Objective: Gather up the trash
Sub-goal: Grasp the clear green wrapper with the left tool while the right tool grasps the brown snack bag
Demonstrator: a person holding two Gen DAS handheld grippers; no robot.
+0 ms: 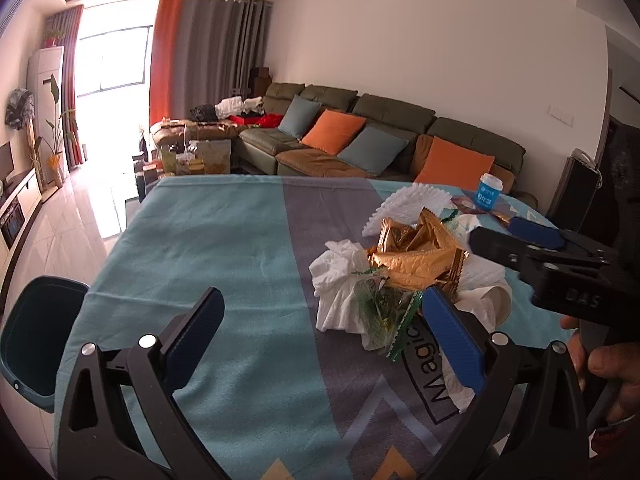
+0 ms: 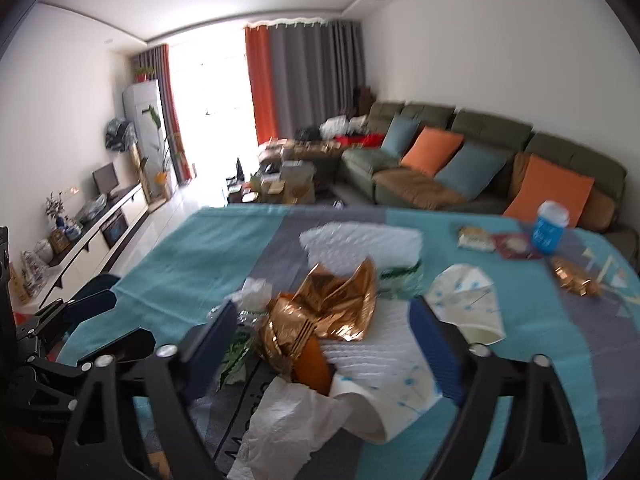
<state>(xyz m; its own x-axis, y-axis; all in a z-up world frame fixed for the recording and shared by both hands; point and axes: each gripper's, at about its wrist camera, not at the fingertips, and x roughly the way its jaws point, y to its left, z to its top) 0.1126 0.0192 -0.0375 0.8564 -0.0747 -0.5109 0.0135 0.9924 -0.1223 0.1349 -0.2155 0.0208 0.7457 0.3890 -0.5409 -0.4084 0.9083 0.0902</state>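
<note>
Trash heap dead ahead, so starting from the near stuff. Had the right gripper (image 2: 324,306) gaping wide, jaws straddling the gold foil wrapper (image 2: 344,300) and a squashed paper cup (image 2: 384,408), pads apparently not pressing on anything yet. Held the left gripper (image 1: 323,292) just as wide and empty, its right finger just beside the green wrapper (image 1: 380,312) and the crumpled tissue (image 1: 340,288) at the near edge of the heap. Looked like a grab at the middle of the pile, though only guessing. Probably needed to sink the right jaws low, close to the tablecloth (image 1: 200,240), before squeezing. Otherwise risked pinching only the springy foil and leaving the cup and tissue behind. Also worth going slow on the close, since foil and tissue squash flat and slip out easily. Could have used the left tool to nudge the tissue side inward rather than grabbing the same bit. Spotted a dark bin (image 1: 36,340) past the table's left edge, likely the drop spot, so needed a grip good for a sideways carry. Further back, lying apart: a second flattened cup (image 2: 468,308), frilly white paper (image 1: 408,204), a blue tub (image 1: 489,194) and a small gold wrapper (image 2: 572,276). Figured those for separate trips.
</note>
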